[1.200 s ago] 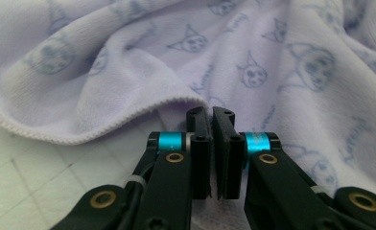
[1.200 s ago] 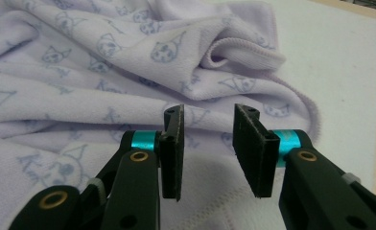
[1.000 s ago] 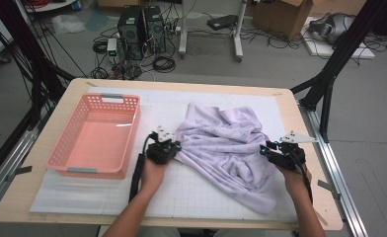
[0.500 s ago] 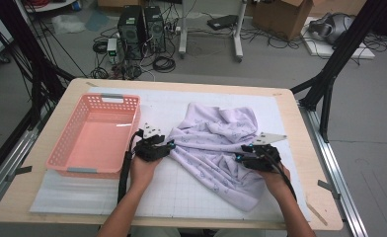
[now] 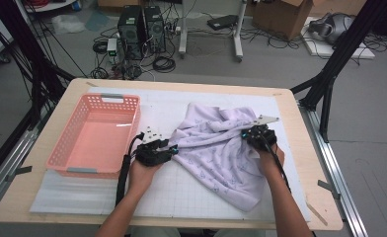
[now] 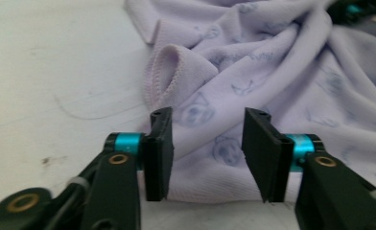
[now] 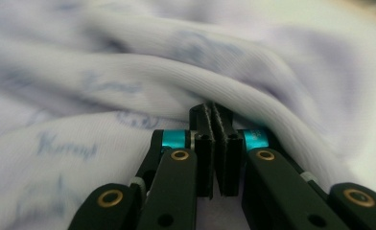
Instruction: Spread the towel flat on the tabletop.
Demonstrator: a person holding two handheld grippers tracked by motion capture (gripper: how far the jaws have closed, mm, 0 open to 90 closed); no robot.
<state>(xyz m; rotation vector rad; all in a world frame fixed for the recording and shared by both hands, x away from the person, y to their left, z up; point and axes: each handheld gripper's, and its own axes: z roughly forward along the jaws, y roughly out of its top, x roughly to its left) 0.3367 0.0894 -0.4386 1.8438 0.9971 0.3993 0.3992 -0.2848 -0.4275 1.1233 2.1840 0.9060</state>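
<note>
Cloth: a lilac garment with a faint printed pattern lay crumpled on the white mat of the bench, right of centre, well apart from the bench's near edge.
Left tongs: the left tongs sat at the garment's left edge, jaws spread, having just been closing a little; the hem and a fold of the fabric lay between and beyond them, with the pads not pressing on it.
Right tongs: the right tongs rested on the garment's upper right part, jaws having just closed and pressed together; the close view is blurred, so whether a thin layer of fabric was nipped between the pads could not be told.
Basket: a pink basket stood on the left of the bench, near the left hand.
</note>
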